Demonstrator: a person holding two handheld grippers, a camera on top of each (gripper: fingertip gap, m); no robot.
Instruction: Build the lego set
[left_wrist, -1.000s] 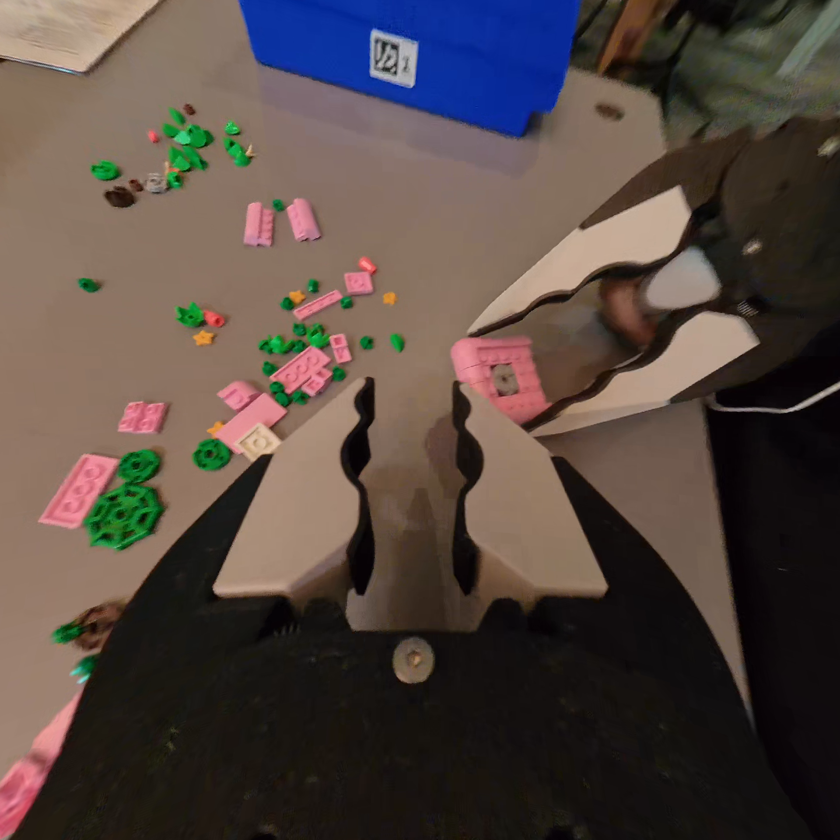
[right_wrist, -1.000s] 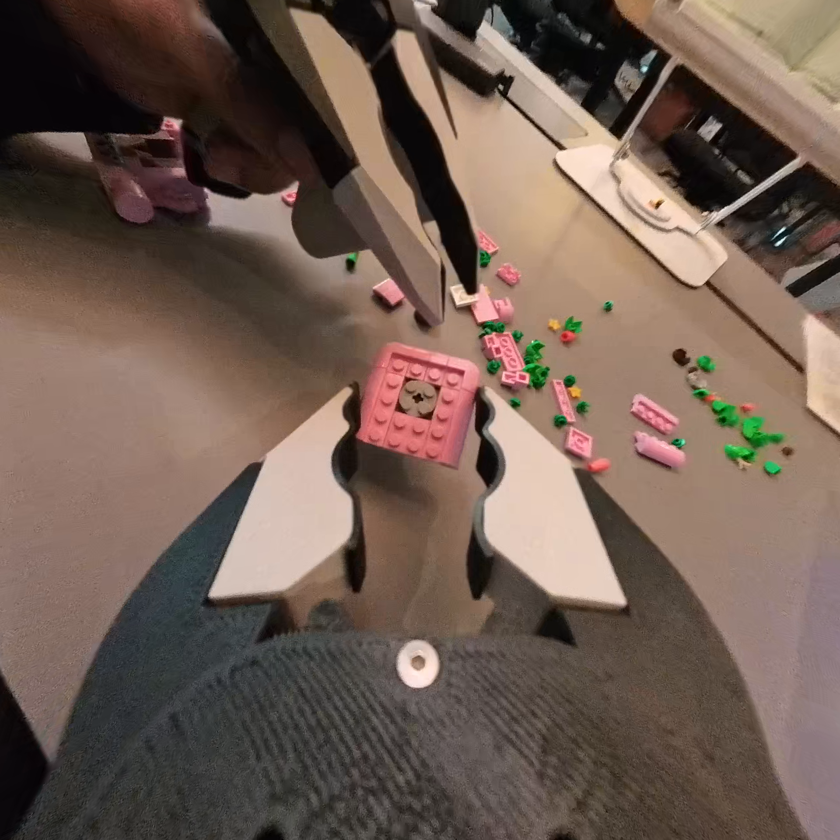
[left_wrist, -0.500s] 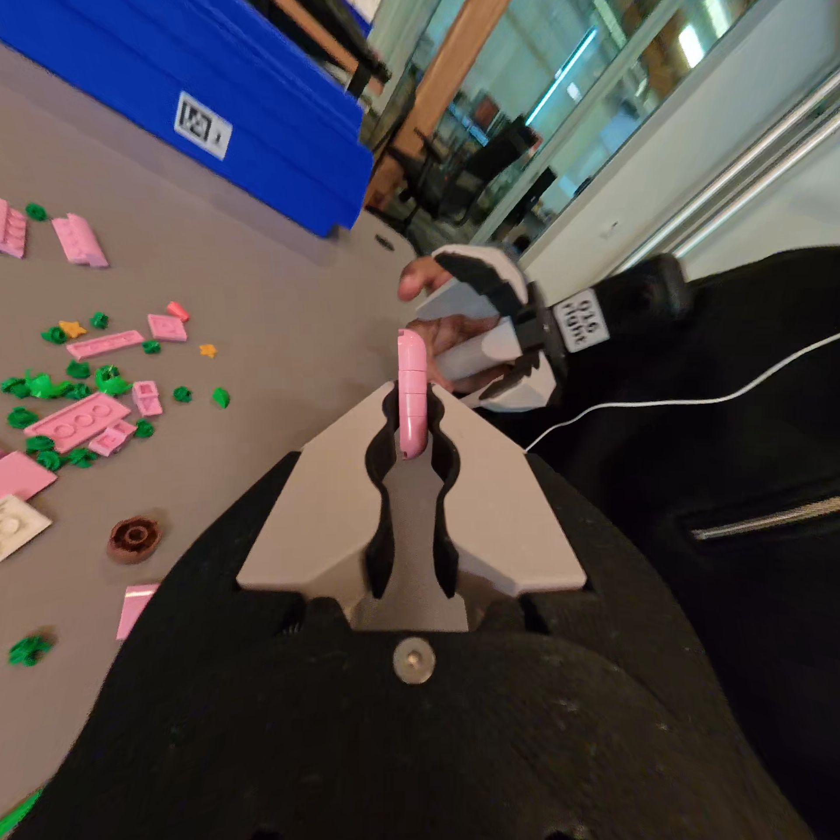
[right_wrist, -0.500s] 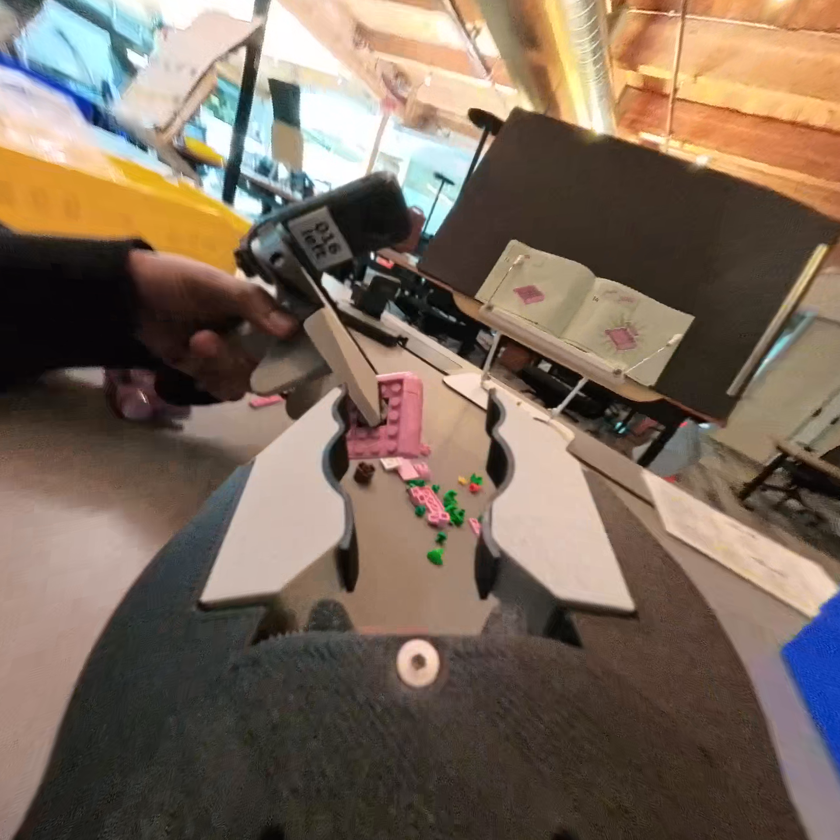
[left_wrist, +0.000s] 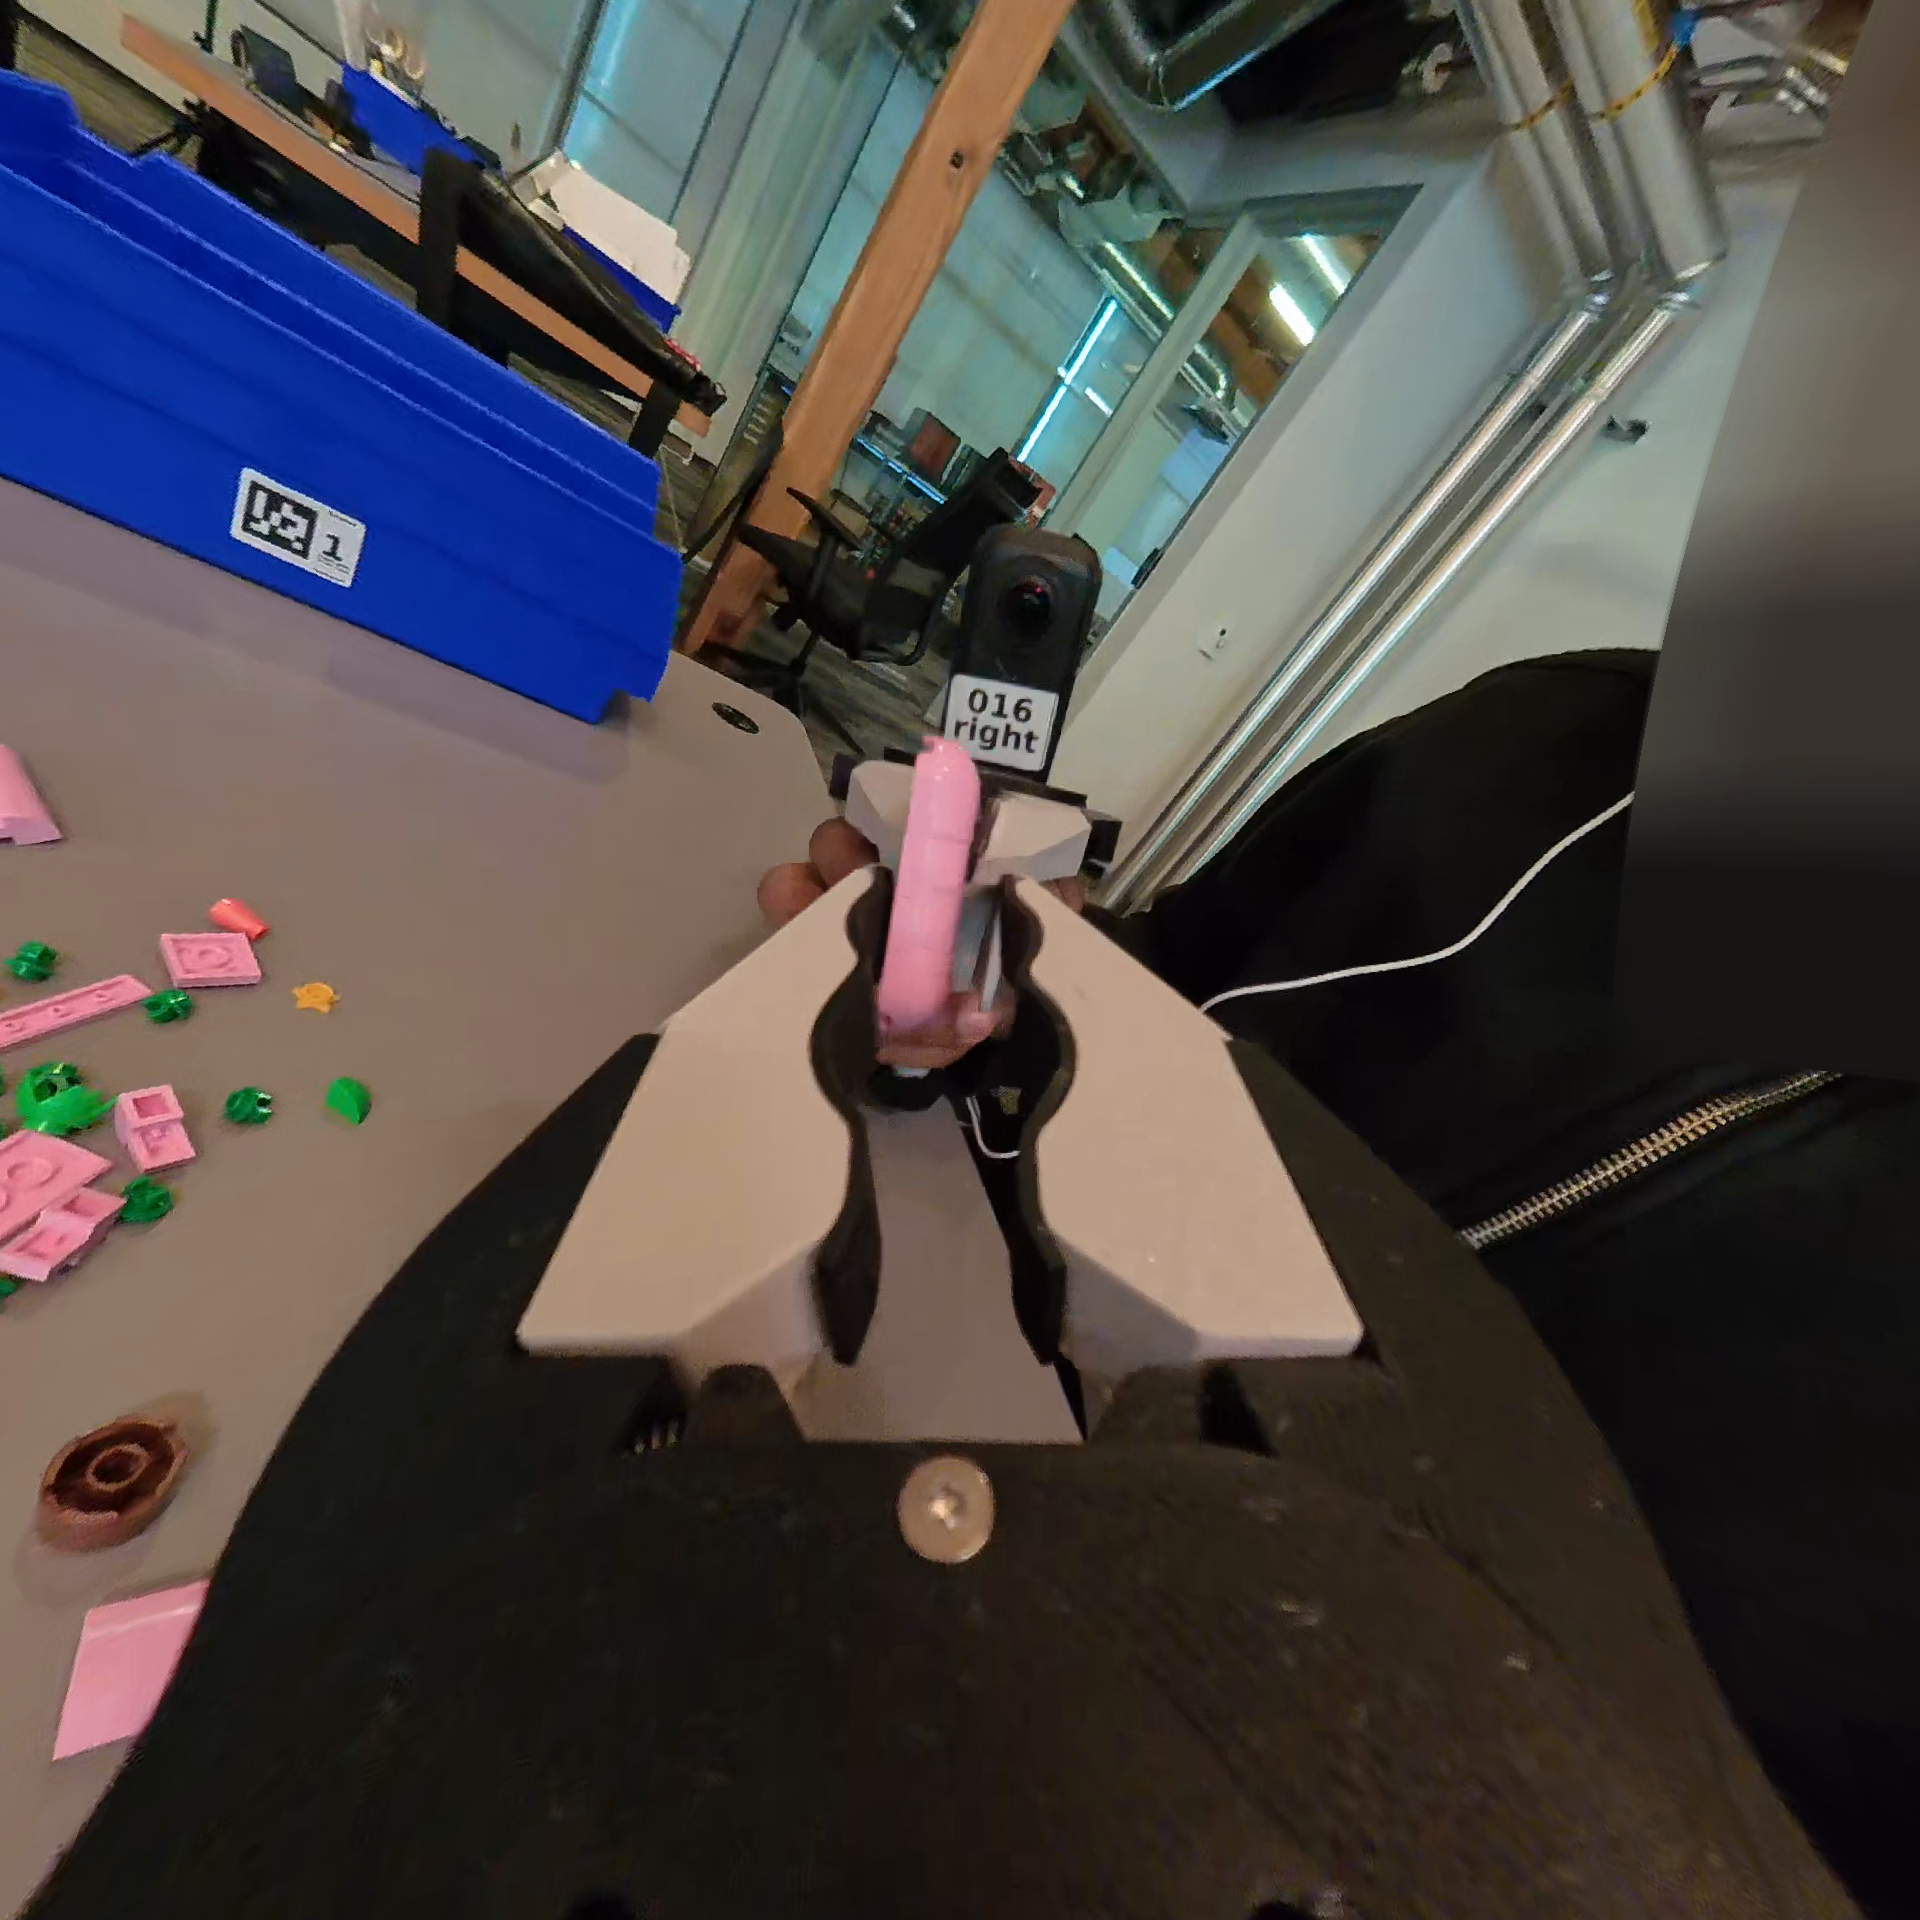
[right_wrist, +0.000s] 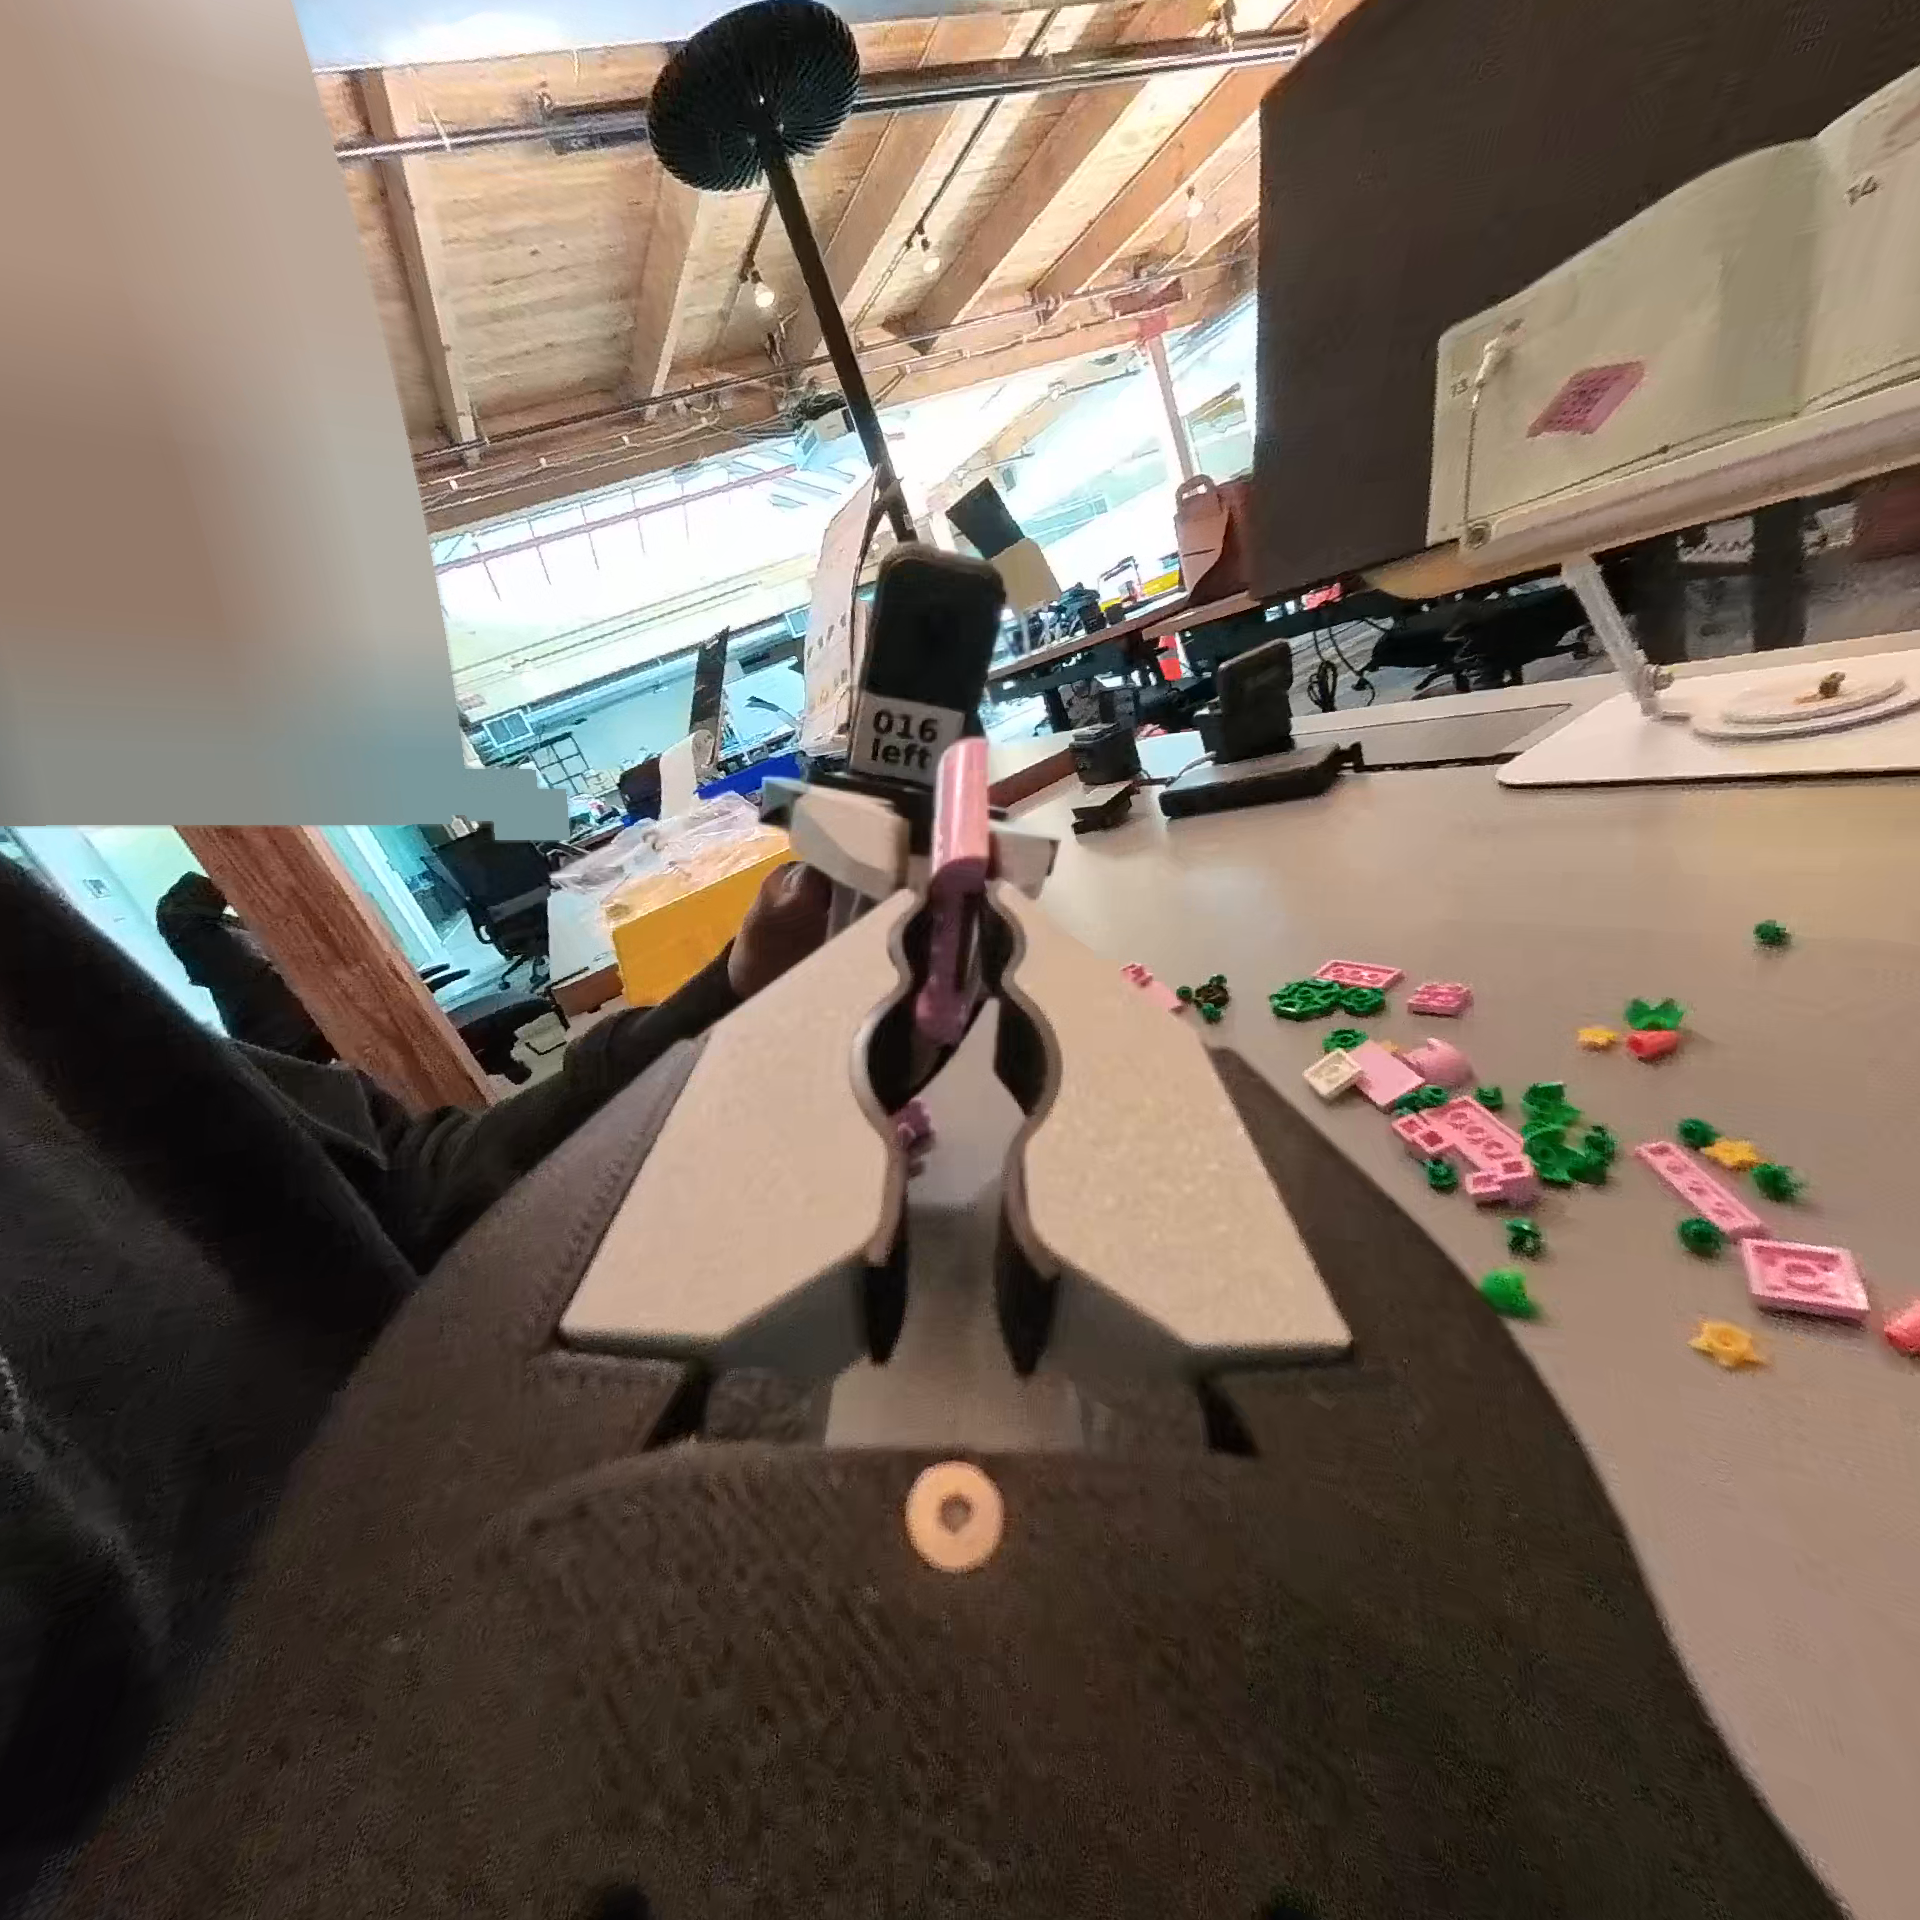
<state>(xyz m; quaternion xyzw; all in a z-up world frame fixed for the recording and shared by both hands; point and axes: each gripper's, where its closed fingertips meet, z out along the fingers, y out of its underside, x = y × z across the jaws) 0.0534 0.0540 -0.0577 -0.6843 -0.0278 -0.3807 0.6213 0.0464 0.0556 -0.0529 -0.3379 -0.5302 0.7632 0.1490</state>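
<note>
Left claw (left_wrist: 940, 940) and right claw (right_wrist: 951, 951) both clamp one flat, studded pink slab (left_wrist: 928, 894) edge-on.

A white printed label (left_wrist: 994, 722) sits under each facing camera (left_wrist: 1034, 603). The blue bin (left_wrist: 416, 416) carries a coded sticker (left_wrist: 298, 527) (black on white).

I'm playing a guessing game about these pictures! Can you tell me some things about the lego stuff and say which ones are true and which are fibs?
1. The pink block is up in the air, seen edge-on between the two grippers. True.
2. The bin on the table is red. False: it is blue.
3. Loose green and pink pieces lie on the table. True.
4. The brown round piece is held by the left gripper. False: it lies on the table, beside that gripper.
5. An open booklet stands on a stand. True.
</note>
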